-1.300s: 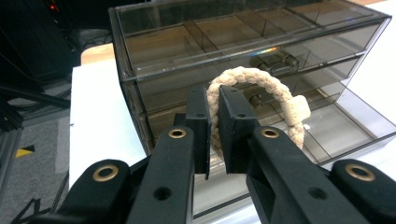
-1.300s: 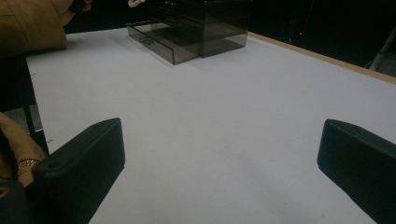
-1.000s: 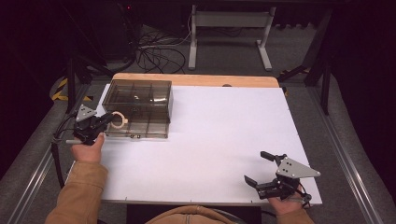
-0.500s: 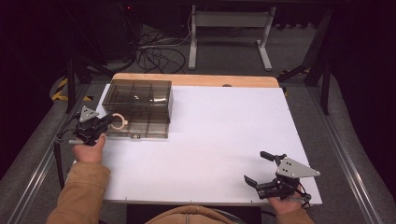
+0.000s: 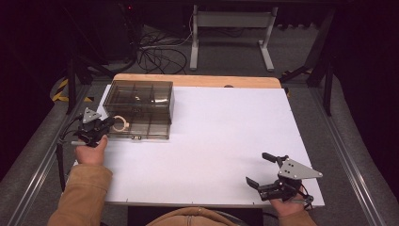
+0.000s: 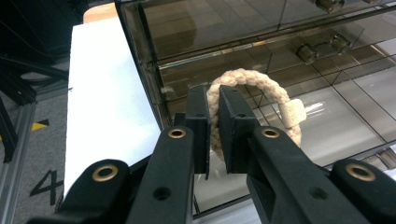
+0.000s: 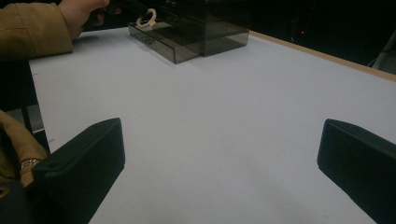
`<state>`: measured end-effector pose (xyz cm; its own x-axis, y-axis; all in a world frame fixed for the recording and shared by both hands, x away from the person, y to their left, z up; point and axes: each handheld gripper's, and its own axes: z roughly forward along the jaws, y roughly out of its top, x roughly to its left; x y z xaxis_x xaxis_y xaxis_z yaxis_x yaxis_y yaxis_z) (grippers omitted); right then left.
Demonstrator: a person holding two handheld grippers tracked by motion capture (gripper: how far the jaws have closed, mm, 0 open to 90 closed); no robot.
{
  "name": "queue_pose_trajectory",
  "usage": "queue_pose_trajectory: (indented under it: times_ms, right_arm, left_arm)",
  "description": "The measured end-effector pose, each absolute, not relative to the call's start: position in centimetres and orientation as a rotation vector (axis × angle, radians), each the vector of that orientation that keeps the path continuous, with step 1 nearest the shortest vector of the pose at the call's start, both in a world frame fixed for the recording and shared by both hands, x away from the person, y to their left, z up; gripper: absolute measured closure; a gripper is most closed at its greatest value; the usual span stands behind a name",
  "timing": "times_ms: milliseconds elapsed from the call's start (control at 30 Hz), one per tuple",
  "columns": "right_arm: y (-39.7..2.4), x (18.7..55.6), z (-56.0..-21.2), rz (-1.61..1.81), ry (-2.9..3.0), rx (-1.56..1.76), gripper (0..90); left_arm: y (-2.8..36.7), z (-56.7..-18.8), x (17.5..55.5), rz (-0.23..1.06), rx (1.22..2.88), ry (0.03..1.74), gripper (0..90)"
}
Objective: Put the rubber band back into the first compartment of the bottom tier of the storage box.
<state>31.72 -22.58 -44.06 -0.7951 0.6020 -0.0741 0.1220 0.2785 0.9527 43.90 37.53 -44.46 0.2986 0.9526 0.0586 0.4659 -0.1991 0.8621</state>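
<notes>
White-topped rectangular table (image 5: 211, 141), bare wood strip along far edge. One item directly on it: smoked translucent plastic compartment box (image 5: 139, 110), at far-left corner, lid closed.

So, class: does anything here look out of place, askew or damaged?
Nothing stands out. The left gripper pinches a braided rope bracelet beside the smoky clear organiser box, which sits square; the right gripper rests open.

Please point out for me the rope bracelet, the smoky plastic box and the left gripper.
rope bracelet (image 6: 252, 79), left gripper view, top of the braided loop
smoky plastic box (image 5: 141, 94), high view, its lid
left gripper (image 6: 214, 116), left gripper view, between the fingers
</notes>
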Motion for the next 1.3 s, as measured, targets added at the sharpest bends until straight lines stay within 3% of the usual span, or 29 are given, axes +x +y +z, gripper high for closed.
queue_pose_trajectory:
  times_ms: [833,1300]
  right_arm:
    - [-22.71,31.63,-44.01,1.531,2.129,0.647,1.2]
    - [-22.74,31.64,-44.02,1.53,2.129,0.649,1.2]
  left_arm:
    - [37.34,-44.95,44.29,0.759,1.853,1.332,81.3]
    - [37.04,-44.21,43.66,0.737,1.821,1.291,60.6]
